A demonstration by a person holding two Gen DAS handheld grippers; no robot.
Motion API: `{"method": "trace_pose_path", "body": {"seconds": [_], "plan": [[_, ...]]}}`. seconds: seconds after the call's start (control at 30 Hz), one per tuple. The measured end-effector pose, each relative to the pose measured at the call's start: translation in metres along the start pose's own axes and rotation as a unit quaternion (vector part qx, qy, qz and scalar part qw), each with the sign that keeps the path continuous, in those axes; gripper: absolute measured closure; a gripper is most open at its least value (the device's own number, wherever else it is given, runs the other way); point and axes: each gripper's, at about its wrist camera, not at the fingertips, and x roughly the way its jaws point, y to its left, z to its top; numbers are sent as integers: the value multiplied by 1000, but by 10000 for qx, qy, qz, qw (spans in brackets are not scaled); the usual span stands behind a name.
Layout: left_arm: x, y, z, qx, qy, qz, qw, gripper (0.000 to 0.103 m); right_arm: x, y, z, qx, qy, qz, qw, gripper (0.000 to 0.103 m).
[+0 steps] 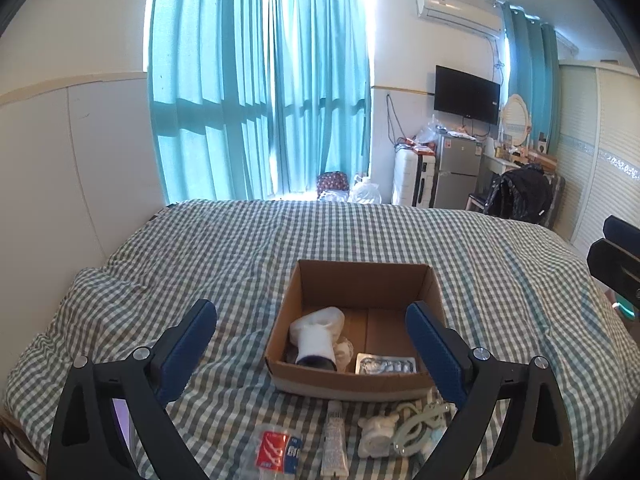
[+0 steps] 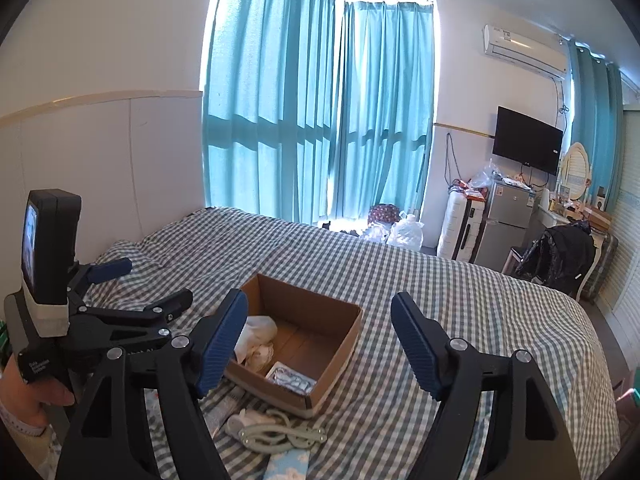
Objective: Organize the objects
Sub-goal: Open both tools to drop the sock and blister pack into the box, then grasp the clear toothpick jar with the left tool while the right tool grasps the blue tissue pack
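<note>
Left wrist view: left gripper [image 1: 310, 344] spread wide, nothing between the blue pads, hanging over the checked bedspread [image 1: 160, 264]. Cardboard box [image 1: 360, 276] sits straight ahead of it on the bed, open top; inside are a rolled white sock [image 1: 316, 334] at the left and a foil blister pack [image 1: 386, 364] at the near right. Items not yet boxed lie in a row on the bedspread just in front of the box's near wall, below the jaws: clear packet with red label [image 1: 276, 450], small white tube [image 1: 334, 436], white bundle [image 1: 378, 432], pale green strap [image 1: 420, 420] touching it. The tube's long axis runs toward the box, roughly in line with the way the gripper points, so the jaws as they stand would straddle it across its width. Right wrist view: right gripper [image 2: 320, 340] also released and empty, box ahead and a little left of centre; the strap [image 2: 276, 432] and bundle lie low and left between its fingers. A light blue patterned item [image 2: 288, 464] is cut off at the bottom edge; cannot tell what it is. Judgement: tube and packet lie nearer the left gripper, strap about equally near both; each pick needs a drop down and back toward the camera.
</note>
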Motion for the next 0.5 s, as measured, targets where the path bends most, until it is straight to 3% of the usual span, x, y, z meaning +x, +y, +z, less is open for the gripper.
{"method": "trace_pose_path", "body": {"seconds": [0.1, 0.2, 0.5], "plan": [[-12, 1, -14, -38, -25, 143, 9999, 5, -9, 5, -12, 103, 71, -5, 9999, 28], [-20, 6, -28, -162, 75, 5, 9998, 5, -12, 8, -26, 394, 214, 53, 9990, 26], [-24, 13, -57, -277, 130, 56, 9995, 5, 0, 23, -67, 538, 586, -11, 9968, 21]]}}
